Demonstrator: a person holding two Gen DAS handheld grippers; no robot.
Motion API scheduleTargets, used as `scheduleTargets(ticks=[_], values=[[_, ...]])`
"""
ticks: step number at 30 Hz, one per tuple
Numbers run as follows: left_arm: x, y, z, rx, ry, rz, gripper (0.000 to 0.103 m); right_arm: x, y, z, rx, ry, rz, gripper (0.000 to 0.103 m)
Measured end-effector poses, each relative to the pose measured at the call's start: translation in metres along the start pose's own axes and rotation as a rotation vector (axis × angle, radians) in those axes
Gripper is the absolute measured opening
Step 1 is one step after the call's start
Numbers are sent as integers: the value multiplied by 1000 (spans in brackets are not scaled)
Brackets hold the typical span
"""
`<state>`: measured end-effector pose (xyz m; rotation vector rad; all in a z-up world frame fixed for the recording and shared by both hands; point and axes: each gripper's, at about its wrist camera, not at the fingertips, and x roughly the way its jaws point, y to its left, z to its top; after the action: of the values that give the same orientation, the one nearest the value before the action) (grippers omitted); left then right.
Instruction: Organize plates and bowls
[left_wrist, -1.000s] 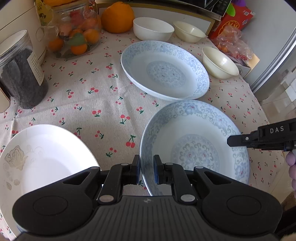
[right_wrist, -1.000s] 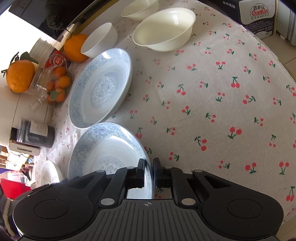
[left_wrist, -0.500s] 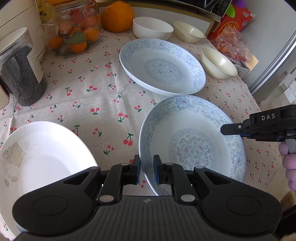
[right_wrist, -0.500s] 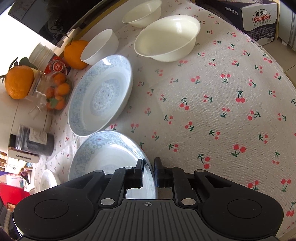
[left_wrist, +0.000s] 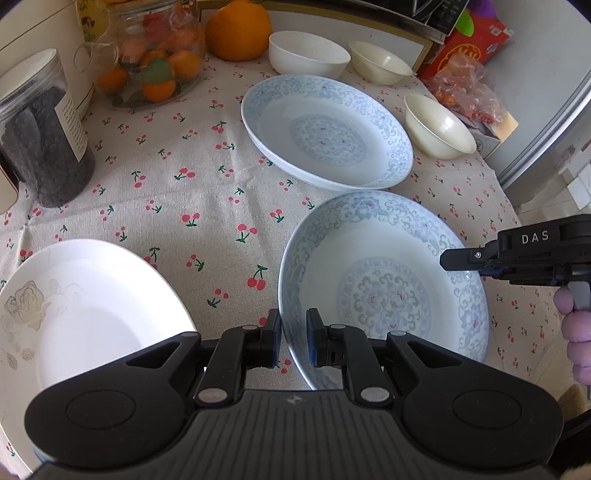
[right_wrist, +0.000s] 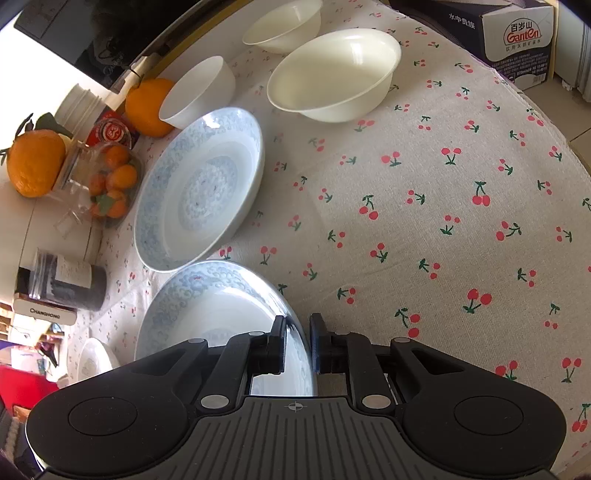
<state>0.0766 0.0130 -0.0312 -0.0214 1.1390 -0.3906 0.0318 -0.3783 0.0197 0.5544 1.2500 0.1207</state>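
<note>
A blue-patterned plate (left_wrist: 384, 288) is held at both sides. My left gripper (left_wrist: 293, 341) is shut on its near-left rim. My right gripper (right_wrist: 297, 345) is shut on its right rim, and shows at the right in the left wrist view (left_wrist: 480, 256). The same plate shows in the right wrist view (right_wrist: 207, 314). A second blue-patterned plate (left_wrist: 325, 133) lies just behind it on the cherry tablecloth (left_wrist: 177, 192). A white flower plate (left_wrist: 81, 317) lies at the near left. Three cream and white bowls (left_wrist: 437, 127) (left_wrist: 308, 55) (left_wrist: 380, 64) stand at the back.
A dark jar (left_wrist: 40, 136), a glass jar of small oranges (left_wrist: 155, 59) and a large orange (left_wrist: 238, 29) stand along the back left. A red box and a snack bag (left_wrist: 461, 81) sit at the back right. A water carton (right_wrist: 517, 33) stands beyond the table's far edge.
The held plate has drifted a little toward the second blue plate, and both grippers stay shut on its rim. The right gripper has shifted slightly inward in the left wrist view.
</note>
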Motion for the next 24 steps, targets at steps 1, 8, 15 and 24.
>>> scheduleTargets(ticks=[1, 8, 15, 24], values=[[0, 0, 1, -3, -2, 1, 14, 0, 0, 0, -1, 4, -2, 16], [-5, 1, 7, -35, -18, 9, 43, -8, 6, 3, -1, 20, 28, 53], [-9, 3, 20, -134, -51, 32, 78, -15, 8, 10, 67, 35, 32, 71], [-18, -2, 47, -190, -127, 69, 99, -19, 13, 34, 95, -7, 57, 75]])
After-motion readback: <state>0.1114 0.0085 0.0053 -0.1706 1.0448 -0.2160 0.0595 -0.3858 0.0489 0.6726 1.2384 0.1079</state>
